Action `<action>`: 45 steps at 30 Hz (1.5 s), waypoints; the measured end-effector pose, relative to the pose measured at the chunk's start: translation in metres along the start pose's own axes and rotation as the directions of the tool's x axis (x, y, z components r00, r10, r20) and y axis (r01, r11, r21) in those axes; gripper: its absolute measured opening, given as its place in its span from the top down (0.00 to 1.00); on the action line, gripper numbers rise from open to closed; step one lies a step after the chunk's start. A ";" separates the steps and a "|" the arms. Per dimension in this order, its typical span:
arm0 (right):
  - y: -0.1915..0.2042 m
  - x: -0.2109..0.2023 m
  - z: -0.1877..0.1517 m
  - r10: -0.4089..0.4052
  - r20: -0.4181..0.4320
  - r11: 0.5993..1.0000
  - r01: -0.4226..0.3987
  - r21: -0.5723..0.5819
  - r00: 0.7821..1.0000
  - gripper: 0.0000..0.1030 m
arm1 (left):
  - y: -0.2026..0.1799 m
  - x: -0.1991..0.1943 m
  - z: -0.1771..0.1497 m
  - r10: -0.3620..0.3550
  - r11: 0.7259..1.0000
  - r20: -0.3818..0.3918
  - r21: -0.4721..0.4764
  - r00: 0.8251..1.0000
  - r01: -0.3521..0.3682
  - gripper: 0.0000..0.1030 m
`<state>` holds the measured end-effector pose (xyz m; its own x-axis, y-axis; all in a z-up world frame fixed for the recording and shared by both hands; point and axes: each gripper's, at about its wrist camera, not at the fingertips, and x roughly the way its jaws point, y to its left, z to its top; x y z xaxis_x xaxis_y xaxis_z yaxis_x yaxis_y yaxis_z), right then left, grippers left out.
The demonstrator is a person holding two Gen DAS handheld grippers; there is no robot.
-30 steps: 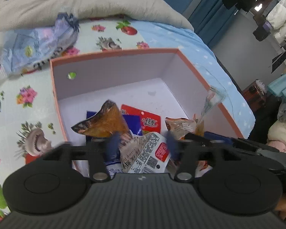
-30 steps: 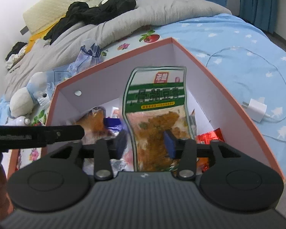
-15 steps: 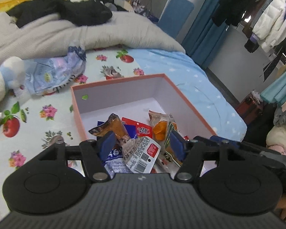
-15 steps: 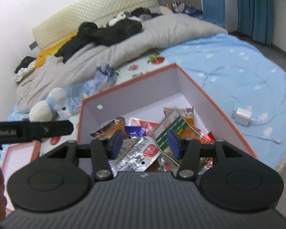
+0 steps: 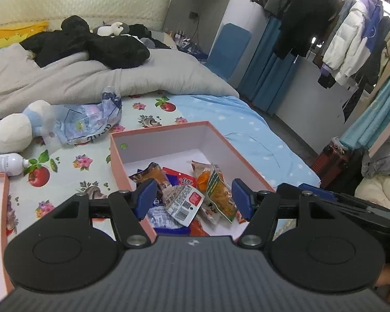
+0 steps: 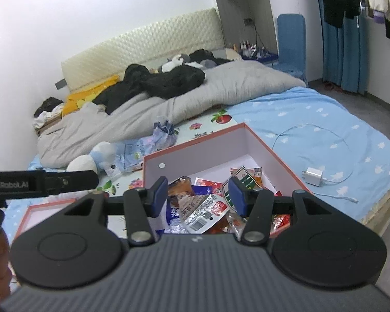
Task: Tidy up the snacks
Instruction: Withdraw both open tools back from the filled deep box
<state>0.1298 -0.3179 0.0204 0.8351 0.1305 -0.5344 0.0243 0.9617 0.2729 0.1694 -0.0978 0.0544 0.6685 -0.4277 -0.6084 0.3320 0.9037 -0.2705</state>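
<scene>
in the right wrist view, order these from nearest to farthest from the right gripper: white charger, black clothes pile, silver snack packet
1. silver snack packet: in the box, just below the right gripper.
2. white charger: right, on the blue sheet.
3. black clothes pile: far back on the grey duvet.

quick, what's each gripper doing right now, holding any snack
Left gripper: open, holding nothing, above the snack box.
Right gripper: open, holding nothing; the green snack packet lies in the box.
</scene>
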 end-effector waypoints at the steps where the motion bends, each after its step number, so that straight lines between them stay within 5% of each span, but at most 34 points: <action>1: 0.001 -0.006 -0.003 0.003 0.003 1.000 -0.003 -0.001 1.000 0.48 | -0.001 -0.008 -0.004 -0.002 1.000 0.007 0.001 1.000 0.002 0.33; 18: 0.014 -0.076 -0.059 0.040 0.020 0.998 -0.039 -0.044 0.999 0.48 | -0.027 -0.090 -0.081 0.056 0.997 0.068 0.043 0.996 -0.059 0.33; 28: 0.011 -0.076 -0.084 0.020 0.002 0.998 -0.020 -0.062 1.000 0.48 | -0.038 -0.095 -0.102 0.064 0.995 0.075 0.075 0.995 -0.070 0.33; 45: 0.013 -0.073 -0.074 0.038 0.025 0.998 -0.036 -0.058 0.999 0.48 | -0.026 -0.081 -0.099 0.061 0.998 0.069 0.027 0.996 -0.063 0.32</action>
<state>0.0285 -0.2973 0.0040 0.8487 0.1607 -0.5040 -0.0377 0.9687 0.2454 0.0408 -0.0843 0.0367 0.7321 -0.3721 -0.5706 0.3071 0.9280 -0.2111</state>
